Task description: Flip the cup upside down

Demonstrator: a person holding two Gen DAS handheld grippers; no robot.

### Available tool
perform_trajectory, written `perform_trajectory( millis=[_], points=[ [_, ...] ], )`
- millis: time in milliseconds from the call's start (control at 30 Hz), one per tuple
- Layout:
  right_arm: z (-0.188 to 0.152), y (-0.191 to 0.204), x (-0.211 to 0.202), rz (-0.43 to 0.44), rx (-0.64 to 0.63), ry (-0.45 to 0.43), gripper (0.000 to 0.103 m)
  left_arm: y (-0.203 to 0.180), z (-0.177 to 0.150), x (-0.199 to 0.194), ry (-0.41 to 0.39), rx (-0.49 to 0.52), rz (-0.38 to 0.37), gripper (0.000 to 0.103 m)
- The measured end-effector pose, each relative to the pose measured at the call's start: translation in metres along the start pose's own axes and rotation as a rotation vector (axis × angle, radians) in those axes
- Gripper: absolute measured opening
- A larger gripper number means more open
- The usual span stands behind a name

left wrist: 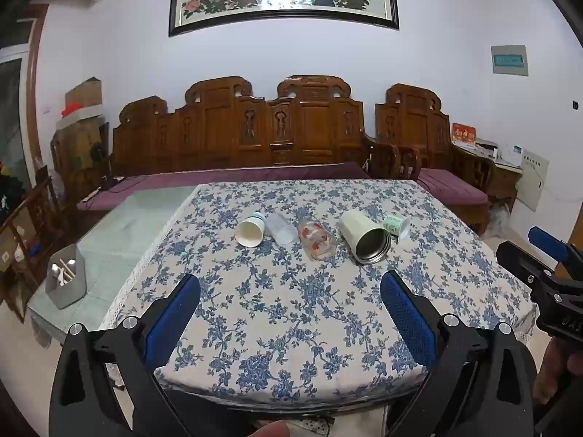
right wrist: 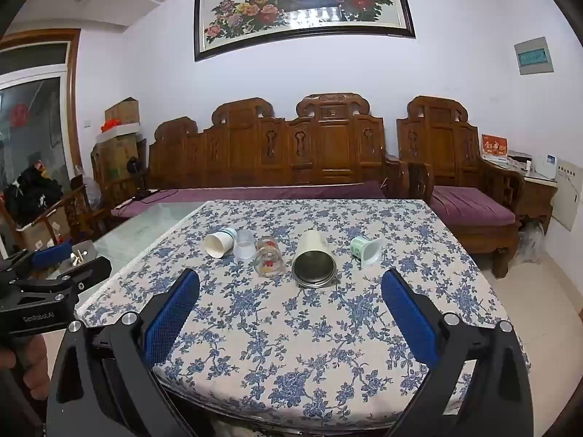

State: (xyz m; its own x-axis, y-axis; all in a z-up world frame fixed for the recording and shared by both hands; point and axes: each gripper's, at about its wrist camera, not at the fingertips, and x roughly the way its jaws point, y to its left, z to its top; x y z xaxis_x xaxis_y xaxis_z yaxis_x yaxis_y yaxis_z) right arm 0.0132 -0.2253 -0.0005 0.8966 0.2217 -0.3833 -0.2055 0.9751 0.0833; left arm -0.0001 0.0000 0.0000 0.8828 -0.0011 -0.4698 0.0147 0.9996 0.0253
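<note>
Several cups lie on their sides in a row across the middle of the table: a white paper cup [left wrist: 249, 232] [right wrist: 218, 243], a clear plastic cup [left wrist: 281, 228] [right wrist: 245, 244], a glass with red flowers [left wrist: 317, 241] [right wrist: 269, 256], a cream steel tumbler [left wrist: 364, 236] [right wrist: 314, 260] and a green-and-white cup [left wrist: 396, 226] [right wrist: 366, 249]. My left gripper [left wrist: 289, 291] is open and empty, held above the near half of the table. My right gripper [right wrist: 290, 289] is open and empty, just short of the tumbler's mouth.
The table carries a blue floral cloth [left wrist: 291, 313] [right wrist: 291, 327] with bare glass [left wrist: 124, 225] to its left. A grey holder with utensils [left wrist: 65, 280] stands there. A carved wooden sofa [left wrist: 255, 134] lines the far wall. The right gripper shows at the left wrist view's right edge [left wrist: 546, 276].
</note>
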Motion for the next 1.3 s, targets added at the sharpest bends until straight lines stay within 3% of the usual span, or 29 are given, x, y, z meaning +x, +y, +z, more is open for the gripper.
perform_trajectory(
  millis=[1300],
  points=[
    [0.000,-0.003,-0.002,0.000,0.004,0.006,0.101,0.001,0.007,-0.009,-0.039,-0.018,-0.013,0.095]
  ],
)
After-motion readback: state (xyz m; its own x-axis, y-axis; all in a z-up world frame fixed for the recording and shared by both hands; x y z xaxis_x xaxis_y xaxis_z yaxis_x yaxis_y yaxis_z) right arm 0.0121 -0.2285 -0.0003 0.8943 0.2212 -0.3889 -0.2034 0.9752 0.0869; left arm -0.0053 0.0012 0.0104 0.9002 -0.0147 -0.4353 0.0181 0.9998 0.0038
